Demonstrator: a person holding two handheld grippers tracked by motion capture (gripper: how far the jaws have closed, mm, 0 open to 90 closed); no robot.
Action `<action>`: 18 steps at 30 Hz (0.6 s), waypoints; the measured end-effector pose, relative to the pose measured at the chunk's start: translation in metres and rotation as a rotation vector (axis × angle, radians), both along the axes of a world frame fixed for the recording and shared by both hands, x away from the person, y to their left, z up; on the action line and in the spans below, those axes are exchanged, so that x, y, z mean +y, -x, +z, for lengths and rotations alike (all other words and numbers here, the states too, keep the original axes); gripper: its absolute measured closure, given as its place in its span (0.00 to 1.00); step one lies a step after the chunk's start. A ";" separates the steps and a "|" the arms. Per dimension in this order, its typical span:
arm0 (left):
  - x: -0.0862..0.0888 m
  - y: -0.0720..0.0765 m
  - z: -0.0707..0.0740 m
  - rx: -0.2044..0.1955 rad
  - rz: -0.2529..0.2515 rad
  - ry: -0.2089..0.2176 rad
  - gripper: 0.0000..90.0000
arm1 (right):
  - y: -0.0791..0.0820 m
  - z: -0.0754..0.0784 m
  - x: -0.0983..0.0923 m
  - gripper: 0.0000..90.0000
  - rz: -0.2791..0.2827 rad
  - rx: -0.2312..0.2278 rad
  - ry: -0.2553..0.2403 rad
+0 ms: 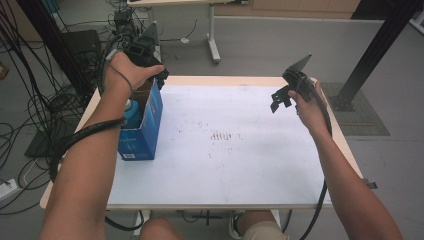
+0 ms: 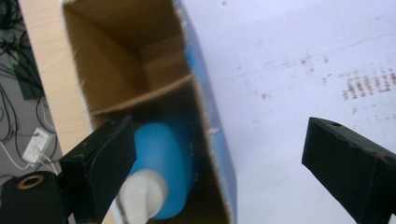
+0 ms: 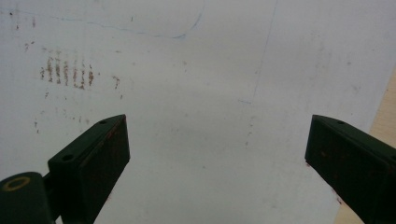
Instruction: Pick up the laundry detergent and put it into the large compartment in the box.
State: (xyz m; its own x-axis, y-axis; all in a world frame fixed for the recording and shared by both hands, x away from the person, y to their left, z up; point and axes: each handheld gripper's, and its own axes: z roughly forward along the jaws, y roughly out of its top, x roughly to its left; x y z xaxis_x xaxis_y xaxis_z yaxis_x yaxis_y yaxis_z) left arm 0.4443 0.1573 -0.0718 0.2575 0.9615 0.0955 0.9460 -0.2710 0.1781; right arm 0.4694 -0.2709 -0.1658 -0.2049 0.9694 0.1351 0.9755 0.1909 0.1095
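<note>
Blue bottle (image 2: 166, 163) sits inside the open blue carton (image 1: 150, 120), at the table's 9 o'clock edge. In the left gripper view its white cap (image 2: 142, 196) points toward 7 o'clock of the frame, long axis running from there up toward 1 o'clock, deeper into the carton. In the high view the bottle (image 1: 132, 113) shows as a small patch of blue; the person's left forearm covers most of it, so its full length cannot be read. Cap edge is blurred and partly behind the near jaw. A brown cardboard flap crosses the carton's inside just beyond the bottle.

Left gripper (image 2: 219, 154) hangs over the carton mouth, jaws spread wide, nothing between them. Left hand (image 1: 131, 70) grips its body.

Right gripper (image 3: 217, 154) is well apart, toward 2 o'clock over the white table sheet (image 1: 240, 165), jaws spread, holding nothing. Brown smudges mark the sheet near centre.
</note>
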 end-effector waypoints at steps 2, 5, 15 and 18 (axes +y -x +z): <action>-0.010 -0.002 0.001 0.000 -0.021 -0.017 0.11 | 0.000 -0.001 -0.001 0.07 0.002 0.000 -0.001; -0.022 -0.006 0.003 0.004 -0.050 -0.022 0.11 | 0.000 -0.002 -0.002 0.07 0.001 0.004 -0.003; -0.058 -0.014 0.007 -0.006 -0.158 -0.014 0.10 | 0.002 -0.004 -0.005 0.07 -0.004 0.004 -0.002; -0.069 -0.016 0.007 -0.007 -0.175 -0.015 0.10 | 0.001 -0.005 -0.005 0.07 -0.005 0.008 0.003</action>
State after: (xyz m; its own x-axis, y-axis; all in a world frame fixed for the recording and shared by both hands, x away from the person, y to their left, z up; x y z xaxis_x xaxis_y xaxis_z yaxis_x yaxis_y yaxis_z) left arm 0.4604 0.0886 -0.0647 0.4202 0.9005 0.1123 0.8828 -0.4343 0.1790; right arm 0.4681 -0.2758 -0.1706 -0.1985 0.9709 0.1341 0.9774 0.1858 0.1013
